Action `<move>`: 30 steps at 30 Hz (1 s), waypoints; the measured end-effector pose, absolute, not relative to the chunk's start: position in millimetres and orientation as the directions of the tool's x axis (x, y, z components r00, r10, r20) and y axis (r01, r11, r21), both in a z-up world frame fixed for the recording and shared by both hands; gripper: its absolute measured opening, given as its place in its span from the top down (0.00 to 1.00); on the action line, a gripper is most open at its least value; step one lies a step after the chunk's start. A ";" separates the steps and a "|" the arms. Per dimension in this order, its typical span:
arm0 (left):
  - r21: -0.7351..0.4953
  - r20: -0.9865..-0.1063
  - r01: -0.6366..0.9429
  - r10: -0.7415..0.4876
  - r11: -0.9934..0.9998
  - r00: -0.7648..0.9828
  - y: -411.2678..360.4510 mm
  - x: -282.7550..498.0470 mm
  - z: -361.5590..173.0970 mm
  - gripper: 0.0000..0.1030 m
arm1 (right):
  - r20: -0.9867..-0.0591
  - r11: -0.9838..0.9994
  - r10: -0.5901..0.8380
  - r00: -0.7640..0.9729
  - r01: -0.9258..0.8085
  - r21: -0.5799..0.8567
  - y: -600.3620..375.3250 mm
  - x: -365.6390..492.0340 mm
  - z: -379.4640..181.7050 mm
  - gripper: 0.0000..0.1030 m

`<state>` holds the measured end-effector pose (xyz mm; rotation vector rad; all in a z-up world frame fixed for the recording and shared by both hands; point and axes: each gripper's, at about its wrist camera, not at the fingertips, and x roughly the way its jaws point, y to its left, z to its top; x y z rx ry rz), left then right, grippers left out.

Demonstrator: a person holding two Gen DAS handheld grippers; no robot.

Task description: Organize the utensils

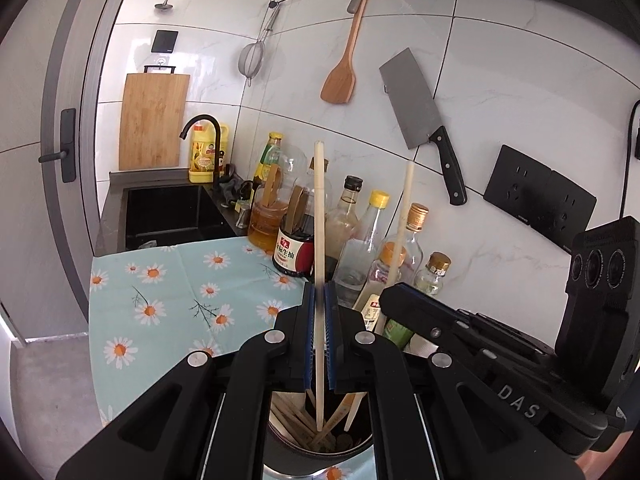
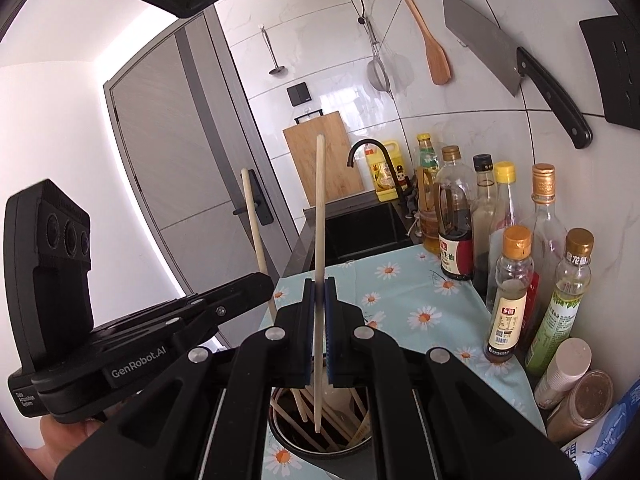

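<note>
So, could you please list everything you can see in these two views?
chopstick: 2, pale wood, one upright in each gripper, tips in holder
holder: 1, dark, round, below the grippers, holds more chopsticks
cloth: 1, light blue with daisies, on counter
bottles: about ten, mixed, along wall
sink: 1, black, beyond cloth, black tap
board: 1, wood, behind sink
cleaver: 1, steel, black handle, on wall
spatula: 1, wood, hanging
strainer: 1, metal, hanging
sockets: black, on wall
left gripper: black, jaws shut on chopstick
right gripper: black, jaws shut on chopstick
</note>
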<state>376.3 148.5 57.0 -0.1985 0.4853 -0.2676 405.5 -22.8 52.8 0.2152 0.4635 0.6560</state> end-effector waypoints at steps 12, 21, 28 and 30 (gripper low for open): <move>-0.263 -0.487 0.160 -0.274 0.952 0.829 154.1 371.4 39.5 0.95 | -0.406 0.795 0.606 0.684 -0.501 0.342 -27.7 407.6 41.3 0.84; -0.248 -0.497 0.142 -0.252 0.958 0.831 156.9 350.7 42.9 0.95 | -0.407 0.788 0.616 0.675 -0.518 0.332 -29.1 389.6 47.8 0.82; -0.230 -0.501 0.137 -0.238 0.964 0.832 152.1 322.7 47.8 0.94 | -0.400 0.782 0.624 0.671 -0.529 0.331 -36.0 369.2 55.8 0.78; -0.221 -0.502 0.138 -0.234 0.965 0.833 149.7 310.9 48.1 0.94 | -0.395 0.778 0.628 0.671 -0.530 0.338 -40.8 361.4 57.5 0.75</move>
